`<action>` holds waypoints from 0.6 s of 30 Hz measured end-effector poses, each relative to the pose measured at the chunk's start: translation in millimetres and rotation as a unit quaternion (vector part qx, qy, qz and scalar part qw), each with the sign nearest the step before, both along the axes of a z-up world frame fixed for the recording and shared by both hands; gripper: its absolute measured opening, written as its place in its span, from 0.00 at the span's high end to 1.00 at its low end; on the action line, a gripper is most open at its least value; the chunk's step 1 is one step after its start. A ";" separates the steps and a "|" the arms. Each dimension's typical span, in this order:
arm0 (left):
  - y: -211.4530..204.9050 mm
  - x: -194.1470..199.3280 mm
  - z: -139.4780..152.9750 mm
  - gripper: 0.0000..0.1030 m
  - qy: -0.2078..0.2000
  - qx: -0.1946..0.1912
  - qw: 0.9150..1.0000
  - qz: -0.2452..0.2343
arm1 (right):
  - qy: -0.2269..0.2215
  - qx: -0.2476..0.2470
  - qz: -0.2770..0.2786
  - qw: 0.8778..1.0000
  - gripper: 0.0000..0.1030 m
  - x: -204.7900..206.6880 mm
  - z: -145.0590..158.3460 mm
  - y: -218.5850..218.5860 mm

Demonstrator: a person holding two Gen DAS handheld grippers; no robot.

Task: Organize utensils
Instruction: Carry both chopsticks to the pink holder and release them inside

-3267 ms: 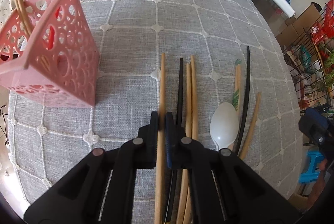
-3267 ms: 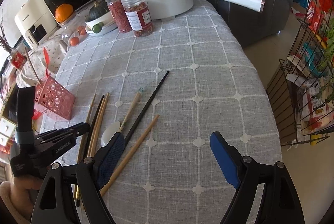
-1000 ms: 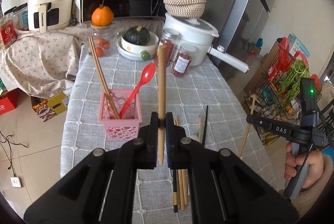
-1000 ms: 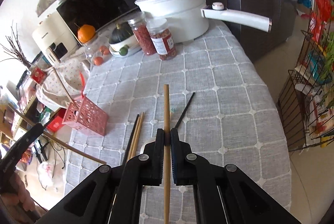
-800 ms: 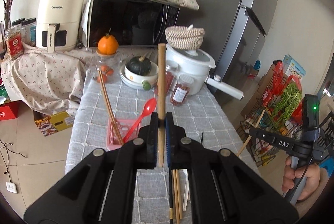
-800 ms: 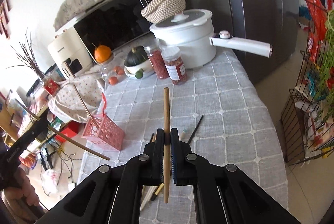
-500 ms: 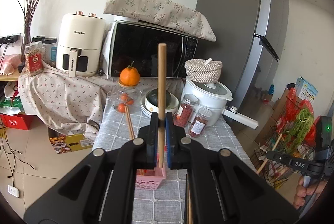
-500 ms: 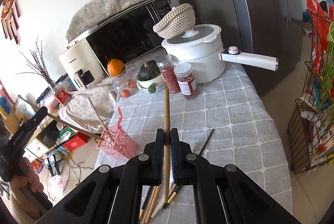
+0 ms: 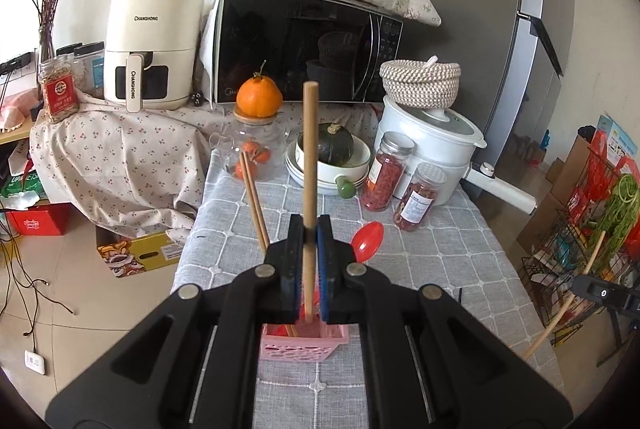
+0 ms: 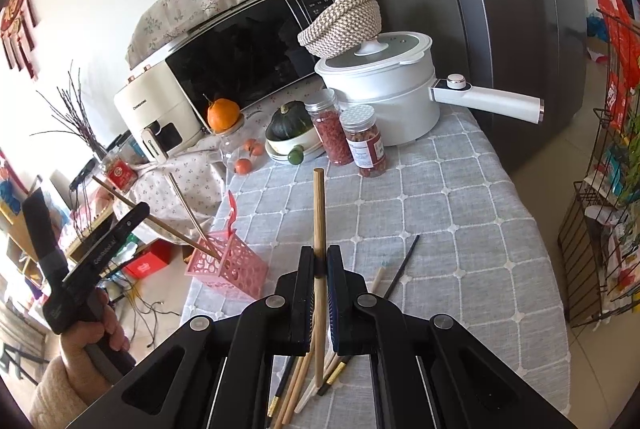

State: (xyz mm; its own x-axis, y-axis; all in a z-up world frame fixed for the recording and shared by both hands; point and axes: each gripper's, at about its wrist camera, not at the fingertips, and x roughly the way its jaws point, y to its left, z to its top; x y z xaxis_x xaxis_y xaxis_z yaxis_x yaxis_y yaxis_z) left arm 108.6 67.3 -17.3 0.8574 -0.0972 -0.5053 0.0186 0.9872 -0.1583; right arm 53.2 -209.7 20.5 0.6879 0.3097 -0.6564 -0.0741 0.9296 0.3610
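Our left gripper (image 9: 309,237) clamped on a wooden chopstick (image 9: 309,165), its lower end seemingly inside the pink basket (image 9: 304,347), our right gripper (image 10: 319,263) closed on another chopstick (image 10: 318,213), held above the loose utensils (image 10: 308,385) on the grey tablecloth (image 10: 452,229).

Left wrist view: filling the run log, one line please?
left gripper: shut on wooden chopstick | tip in pink basket | right gripper: holding another chopstick

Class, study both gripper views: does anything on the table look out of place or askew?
Yes. Several chopsticks lie loose and crisscrossed on the tablecloth instead of standing in the pink basket; a black one lies apart.
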 end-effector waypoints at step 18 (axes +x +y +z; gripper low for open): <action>21.2 14.9 -20.4 0.44 0.040 -0.009 0.999 0.003 | -0.040 0.017 0.013 0.999 0.94 1.3 10.7 19.9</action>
